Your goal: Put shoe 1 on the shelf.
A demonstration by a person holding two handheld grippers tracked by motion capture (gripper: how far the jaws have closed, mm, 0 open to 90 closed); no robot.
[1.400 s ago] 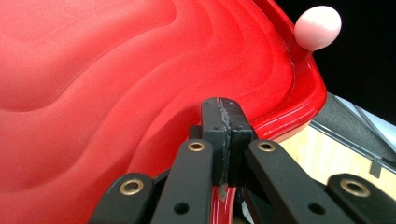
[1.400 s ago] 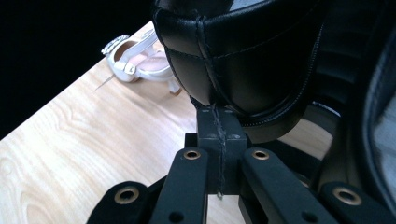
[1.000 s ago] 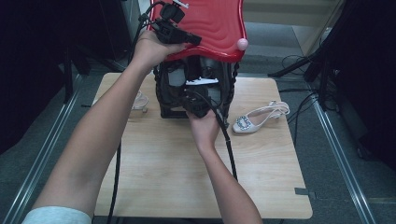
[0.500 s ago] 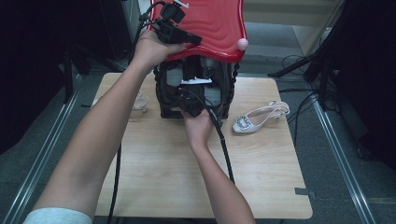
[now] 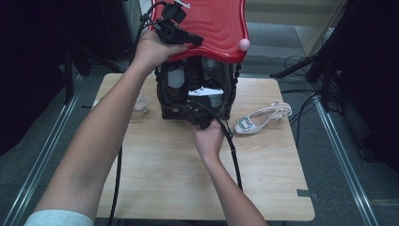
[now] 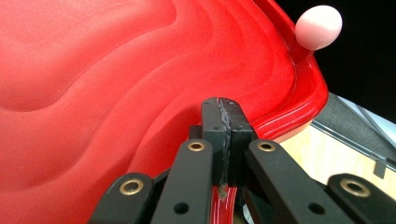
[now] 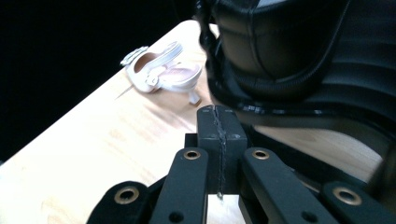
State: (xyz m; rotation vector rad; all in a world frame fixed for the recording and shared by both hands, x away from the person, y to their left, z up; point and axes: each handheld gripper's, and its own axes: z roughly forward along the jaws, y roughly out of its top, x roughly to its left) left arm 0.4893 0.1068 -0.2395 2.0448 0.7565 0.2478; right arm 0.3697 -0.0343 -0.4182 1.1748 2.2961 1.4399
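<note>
High view sets the black case (image 5: 197, 92) mid-counter (image 5: 155, 174), its red lid (image 5: 211, 26) raised by the left gripper (image 5: 176, 30). Left gripper view shows those fingers clamped on the lid's rim. Right gripper view shows closed, empty fingers (image 7: 205, 126) before the case and a white shoe (image 7: 161, 70).

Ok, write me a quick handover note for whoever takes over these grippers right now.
Left gripper: shut on the rim of the red lid, holding it raised over the black case.
Right gripper: jaws shut, nothing between them, at the case's front base.
One pale shoe lies on the table right of the case, another shoe to its left.
Done: lid lifted.
Left, probably: both shoes are outside the case, likely to go in.
</note>
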